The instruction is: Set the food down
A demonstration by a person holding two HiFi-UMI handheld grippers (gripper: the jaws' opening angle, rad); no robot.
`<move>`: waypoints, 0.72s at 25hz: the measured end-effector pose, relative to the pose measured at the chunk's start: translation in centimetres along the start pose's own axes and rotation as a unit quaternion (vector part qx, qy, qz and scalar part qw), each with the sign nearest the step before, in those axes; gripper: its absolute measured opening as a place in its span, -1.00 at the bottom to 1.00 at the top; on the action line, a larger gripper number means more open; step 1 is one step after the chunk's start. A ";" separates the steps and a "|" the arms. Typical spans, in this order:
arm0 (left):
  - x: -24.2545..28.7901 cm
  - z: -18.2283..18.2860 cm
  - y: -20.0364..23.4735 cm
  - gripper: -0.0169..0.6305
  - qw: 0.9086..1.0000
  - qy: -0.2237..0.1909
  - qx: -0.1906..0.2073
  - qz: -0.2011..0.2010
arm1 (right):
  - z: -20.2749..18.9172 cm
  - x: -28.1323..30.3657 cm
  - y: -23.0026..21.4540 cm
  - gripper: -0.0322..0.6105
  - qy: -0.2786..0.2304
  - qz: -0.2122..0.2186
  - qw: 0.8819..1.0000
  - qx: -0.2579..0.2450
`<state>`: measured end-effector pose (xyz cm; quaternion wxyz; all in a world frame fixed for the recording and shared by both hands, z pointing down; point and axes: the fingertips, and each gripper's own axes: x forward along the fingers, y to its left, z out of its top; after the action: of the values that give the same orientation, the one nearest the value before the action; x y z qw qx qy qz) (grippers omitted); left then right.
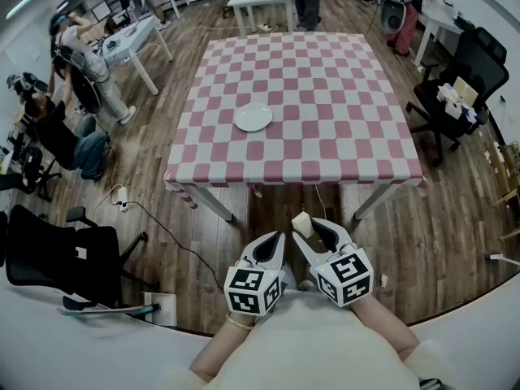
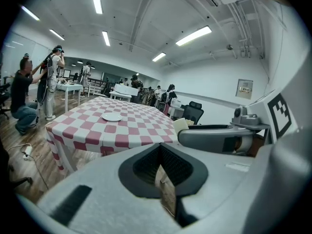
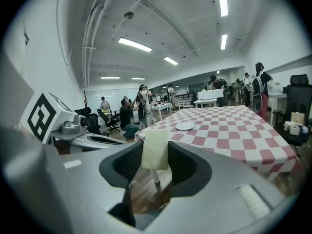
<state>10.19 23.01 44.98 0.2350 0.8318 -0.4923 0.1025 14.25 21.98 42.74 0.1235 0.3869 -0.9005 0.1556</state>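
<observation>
The table [image 1: 325, 96], draped in a red-and-white checked cloth, stands well ahead of both sets of fingertips and fills the middle of the head view. A black office chair [image 1: 455, 80] sits beyond the table's right edge, far to the right of the right gripper's fingers. Another black chair [image 1: 57, 254] is off to the left of the left gripper's fingers. People [image 1: 77, 63] stand and crouch further away on that left side.

The right gripper [image 1: 310, 224] and left gripper [image 1: 279, 238] are held side by side, short of the table's near edge and over the wooden floor. The right gripper's fingers pinch a pale, cream-coloured slab of food [image 3: 155, 147] upright between their pads, its top standing above the fingertips. The left gripper's fingers are pressed together with nothing between them, just left of the right gripper's fingers.

A small white plate [image 1: 253, 119] lies on the cloth, ahead of the fingertips and slightly to their left, well apart from the food.
</observation>
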 end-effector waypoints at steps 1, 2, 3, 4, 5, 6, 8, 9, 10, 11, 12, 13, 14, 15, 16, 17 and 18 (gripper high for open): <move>0.2 0.0 0.1 -0.95 1.000 0.000 0.000 0.001 | 0.1 0.1 -0.2 -0.37 -0.002 0.000 1.000 0.003; 0.4 0.2 0.4 -0.95 1.000 0.001 -0.002 0.002 | 0.3 0.3 -0.4 -0.37 -0.004 0.001 1.000 0.006; 0.5 0.3 0.6 -0.95 1.000 0.001 -0.003 0.003 | 0.6 0.5 -0.5 -0.37 -0.006 0.002 1.000 0.010; 0.7 0.5 0.8 -0.95 1.000 0.001 -0.004 0.005 | 0.8 0.7 -0.6 -0.37 -0.007 0.004 1.000 0.012; 0.9 0.6 1.1 -0.95 1.000 0.002 -0.005 0.006 | 0.9 0.9 -0.7 -0.37 -0.007 0.005 1.000 0.014; 1.1 0.8 1.3 -0.95 1.000 0.002 -0.004 0.007 | 1.1 1.2 -0.8 -0.37 -0.007 0.006 1.000 0.015; 1.5 1.2 1.8 -0.95 1.000 0.001 -0.003 0.010 | 1.3 1.7 -1.0 -0.37 -0.006 0.008 1.000 0.016; 1.8 1.4 2.0 -0.95 1.000 0.000 -0.003 0.010 | 1.4 2.0 -1.2 -0.37 -0.006 0.009 1.000 0.016; 2.0 1.5 2.2 -0.95 1.000 0.000 -0.004 0.011 | 1.5 2.3 -1.3 -0.37 -0.007 0.009 1.000 0.017; 2.3 1.7 2.5 -0.95 1.000 -0.001 -0.004 0.011 | 1.6 2.6 -1.5 -0.37 -0.008 0.010 1.000 0.018; 2.5 1.9 2.7 -0.95 1.000 -0.002 -0.004 0.010 | 1.8 2.9 -1.7 -0.37 -0.009 0.010 1.000 0.020; 2.8 2.2 2.9 -0.95 1.000 -0.003 -0.003 0.010 | 2.0 3.2 -2.0 -0.37 -0.010 0.009 1.000 0.021; 3.1 2.5 3.1 -0.95 1.000 -0.004 -0.001 0.009 | 2.2 3.5 -2.3 -0.37 -0.011 0.008 1.000 0.021; 3.5 2.7 3.3 -0.95 1.000 -0.005 0.000 0.008 | 2.3 3.8 -2.5 -0.37 -0.011 0.006 1.000 0.020; 3.7 3.0 3.5 -0.95 1.000 -0.005 0.001 0.006 | 2.5 4.1 -2.8 -0.37 -0.012 0.004 1.000 0.020; 4.0 3.3 3.7 -0.95 1.000 -0.006 0.001 0.005 | 2.7 4.3 -3.0 -0.37 -0.012 0.003 1.000 0.019; 4.2 3.6 3.8 -0.95 1.000 -0.006 0.003 0.004 | 3.0 4.5 -3.1 -0.37 -0.013 0.001 1.000 0.019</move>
<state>8.69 16.49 44.68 0.2296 0.8311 -0.4966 0.0999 13.23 15.84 42.16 0.1044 0.3901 -0.8993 0.1682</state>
